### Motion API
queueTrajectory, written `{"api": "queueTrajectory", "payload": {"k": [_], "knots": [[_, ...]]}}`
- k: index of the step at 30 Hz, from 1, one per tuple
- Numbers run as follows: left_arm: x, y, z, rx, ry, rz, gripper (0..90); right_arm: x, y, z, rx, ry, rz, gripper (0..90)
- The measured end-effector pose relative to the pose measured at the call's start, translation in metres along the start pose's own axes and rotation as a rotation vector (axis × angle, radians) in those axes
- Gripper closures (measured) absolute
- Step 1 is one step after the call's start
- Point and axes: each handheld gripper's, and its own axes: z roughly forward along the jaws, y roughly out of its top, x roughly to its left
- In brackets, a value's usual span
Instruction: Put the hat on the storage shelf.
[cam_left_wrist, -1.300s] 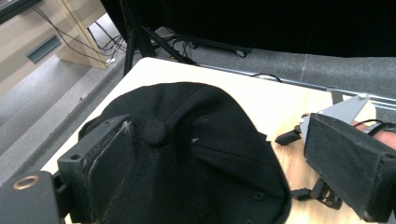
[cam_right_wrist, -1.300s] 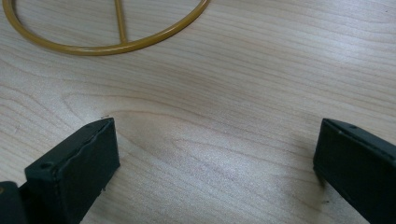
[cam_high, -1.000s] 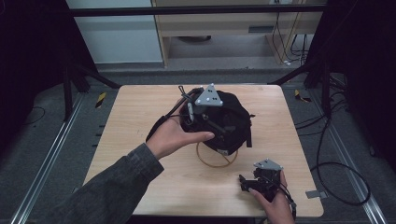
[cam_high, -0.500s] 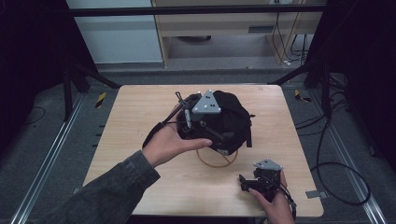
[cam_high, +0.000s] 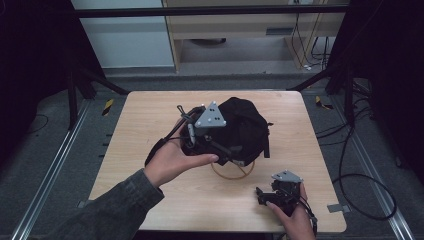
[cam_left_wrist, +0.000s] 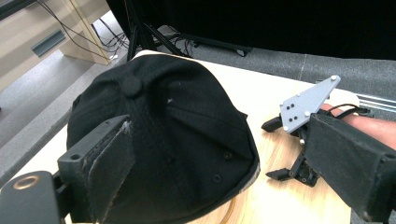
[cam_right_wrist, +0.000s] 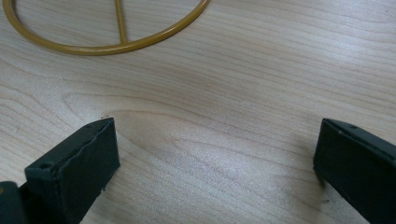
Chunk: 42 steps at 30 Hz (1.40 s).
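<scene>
The left gripper (cam_high: 220, 145) is spread wide against the near left side of the black cap (cam_high: 240, 127), apparently gripping nothing. The cap sits mid-table (cam_high: 150, 115) over a yellow ring (cam_high: 232, 172). Near right, the right gripper (cam_high: 262, 192) rests low, jaws wide, empty, near the ring.

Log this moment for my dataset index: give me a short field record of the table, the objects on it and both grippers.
surface: wooden table
object 1: black cap, mid-table
object 2: yellow wire ring, partly under the cap's near edge
left gripper: at the cap, jaws open, one on each side of the crown
right gripper: low over bare wood at the near right corner, jaws open, holding nothing
</scene>
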Motion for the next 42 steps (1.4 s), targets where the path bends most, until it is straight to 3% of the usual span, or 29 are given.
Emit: {"api": "queueTrajectory", "payload": {"k": [21, 42], "knots": [[0.0, -0.032, -0.018, 0.0, 0.027, -0.028, 8.0, 0.0, 0.0, 0.0, -0.002, -0.001, -0.004, 0.4], [-0.01, -0.056, -0.023, -0.002, 0.024, -0.044, 5.8, 0.0, 0.0, 0.0, -0.003, -0.001, -0.006, 0.4]]}}
